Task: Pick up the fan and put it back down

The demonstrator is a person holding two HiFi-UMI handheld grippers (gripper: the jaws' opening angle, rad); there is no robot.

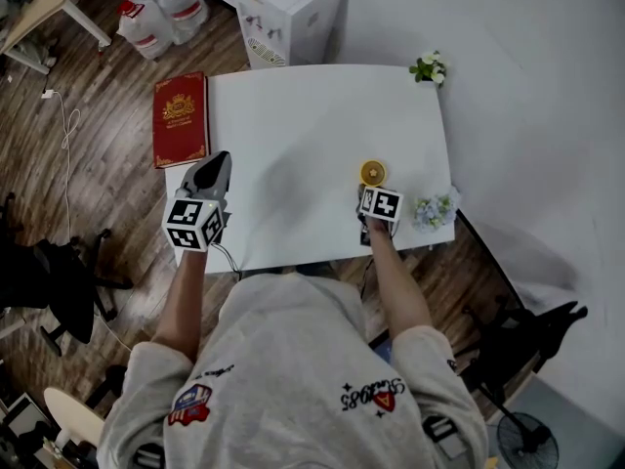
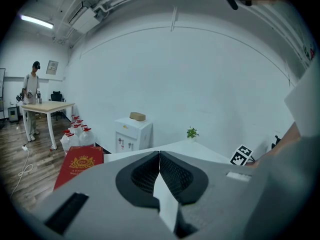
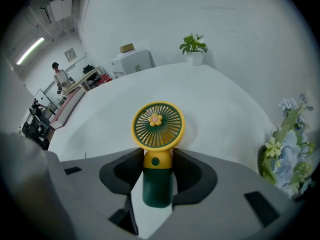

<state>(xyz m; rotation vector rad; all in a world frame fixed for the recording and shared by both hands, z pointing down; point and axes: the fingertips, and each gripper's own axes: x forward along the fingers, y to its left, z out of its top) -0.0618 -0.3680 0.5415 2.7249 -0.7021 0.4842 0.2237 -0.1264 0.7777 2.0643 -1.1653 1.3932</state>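
Observation:
A small hand fan point(image 3: 158, 129) with a yellow grille and a dark green handle stands upright on the white table point(image 1: 312, 125), near its front right corner. From above, the fan point(image 1: 372, 173) shows as a yellow disc. My right gripper point(image 3: 158, 156) points steeply down with its jaws on either side of the fan's yellow neck, pads touching it. In the head view the right gripper point(image 1: 372, 188) is just behind the fan. My left gripper point(image 1: 217, 159) hovers over the table's left front corner. In its own view the left gripper point(image 2: 159, 156) is shut on nothing.
A red book point(image 1: 182, 118) lies off the table's left edge. A potted plant point(image 1: 429, 67) stands at the far right corner, and pale flowers point(image 1: 434, 210) lie close to the fan on the right. A white cabinet point(image 1: 290, 13) and water bottles point(image 1: 156, 8) stand behind.

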